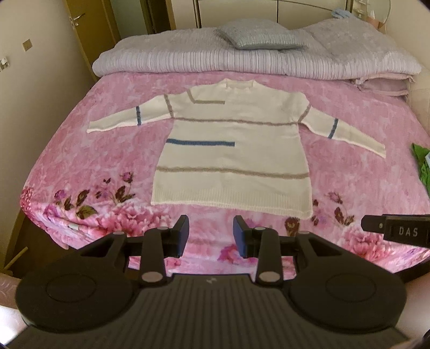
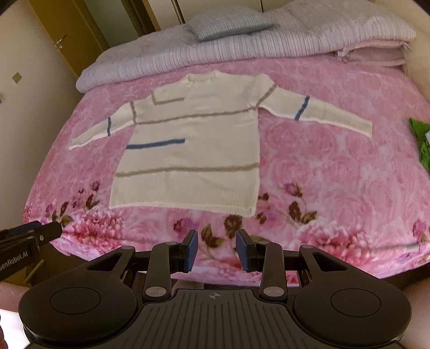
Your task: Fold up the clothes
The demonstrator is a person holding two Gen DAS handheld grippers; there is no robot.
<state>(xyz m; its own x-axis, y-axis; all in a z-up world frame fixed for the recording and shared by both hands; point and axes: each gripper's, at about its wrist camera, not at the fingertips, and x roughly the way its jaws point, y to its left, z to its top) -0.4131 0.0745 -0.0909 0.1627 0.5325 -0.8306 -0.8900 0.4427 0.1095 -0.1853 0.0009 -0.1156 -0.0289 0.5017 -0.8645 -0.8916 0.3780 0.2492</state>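
Observation:
A cream knitted sweater [image 1: 231,150] [image 2: 193,150] with tan and blue stripes lies flat on the pink floral bed cover, both sleeves spread out sideways, hem toward me. My left gripper [image 1: 211,236] hovers above the bed's near edge, just short of the hem, open with nothing between its blue pads. My right gripper [image 2: 216,251] hangs likewise near the hem's right corner, open and holding nothing. The tip of the right gripper [image 1: 395,228] shows at the right edge of the left wrist view. The left gripper's tip [image 2: 29,236] shows at the left edge of the right wrist view.
A folded lilac quilt [image 1: 242,61] with a grey cushion [image 1: 258,35] lies across the head of the bed. A green garment [image 1: 422,166] [image 2: 423,145] sits at the bed's right edge. A wall and door [image 1: 80,24] stand to the left.

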